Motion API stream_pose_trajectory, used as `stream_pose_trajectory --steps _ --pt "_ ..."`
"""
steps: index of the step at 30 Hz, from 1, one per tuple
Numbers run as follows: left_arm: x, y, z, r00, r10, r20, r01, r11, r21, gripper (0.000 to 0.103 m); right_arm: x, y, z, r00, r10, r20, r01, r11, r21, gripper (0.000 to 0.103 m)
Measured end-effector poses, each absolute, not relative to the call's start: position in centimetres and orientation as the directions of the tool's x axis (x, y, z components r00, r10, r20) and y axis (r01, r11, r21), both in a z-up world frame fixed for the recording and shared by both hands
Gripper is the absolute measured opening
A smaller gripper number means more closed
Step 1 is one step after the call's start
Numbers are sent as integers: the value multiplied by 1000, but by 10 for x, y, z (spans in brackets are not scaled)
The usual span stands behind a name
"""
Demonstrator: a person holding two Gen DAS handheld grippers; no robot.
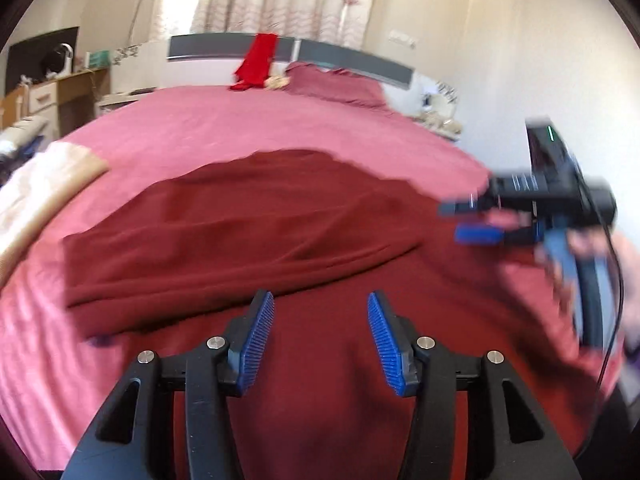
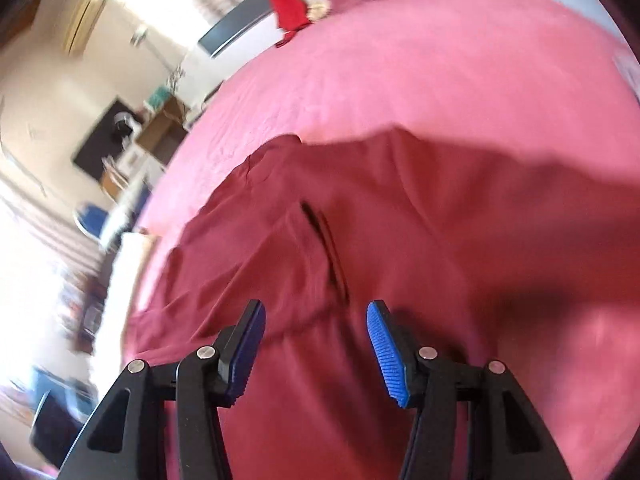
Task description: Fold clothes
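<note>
A dark red garment lies spread on the pink bed sheet, with one part folded over across the middle. My left gripper is open and empty just above its near part. My right gripper shows blurred at the right of the left wrist view, open, above the garment's right side. In the right wrist view the right gripper is open and empty over the garment, near a dark slit in the cloth. That view is tilted and blurred.
A bright red cloth hangs at the grey headboard. A maroon pillow lies at the bed's far end. A cream blanket sits at the left edge. A desk with a monitor stands at far left.
</note>
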State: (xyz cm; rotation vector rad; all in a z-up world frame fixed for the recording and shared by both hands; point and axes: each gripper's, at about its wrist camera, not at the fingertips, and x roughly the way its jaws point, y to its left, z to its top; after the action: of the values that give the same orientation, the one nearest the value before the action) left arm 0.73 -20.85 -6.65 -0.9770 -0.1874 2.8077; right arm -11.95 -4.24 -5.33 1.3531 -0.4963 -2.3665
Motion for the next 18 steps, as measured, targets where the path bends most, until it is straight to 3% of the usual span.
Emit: stream_pose_trajectory --steps 3,7,8,9,11,13,18 --pt "7 -215 -98 -727 156 -669 -91 -987 -130 62 -158 -69 -63 -431 -406 -805 187 -914 361 55" --pt "13 -231 -107 -739 240 -630 -103 -964 -247 66 -175 -90 -82 -367 -328 -871 243 -937 250 55" --pt "12 -229 -107 -735 243 -633 -105 -963 -247 67 -173 -95 -81 -366 -314 -876 269 -937 223 47" --pt "11 -228 -107 -732 246 -635 -108 -963 -248 67 -172 -100 -80 -365 -300 -882 296 -935 195 21" --pt "10 -225 -107 -729 246 -639 -110 -963 -244 68 -168 -97 -66 -390 -290 -874 314 -934 170 4" --pt "12 -226 -107 -731 241 -639 -110 -965 -238 68 -163 -80 -46 -453 -291 -843 300 -940 163 3" --pt "13 -226 -108 -729 244 -640 -111 -964 -242 69 -162 -7 -25 -572 -136 -809 123 -989 79 2"
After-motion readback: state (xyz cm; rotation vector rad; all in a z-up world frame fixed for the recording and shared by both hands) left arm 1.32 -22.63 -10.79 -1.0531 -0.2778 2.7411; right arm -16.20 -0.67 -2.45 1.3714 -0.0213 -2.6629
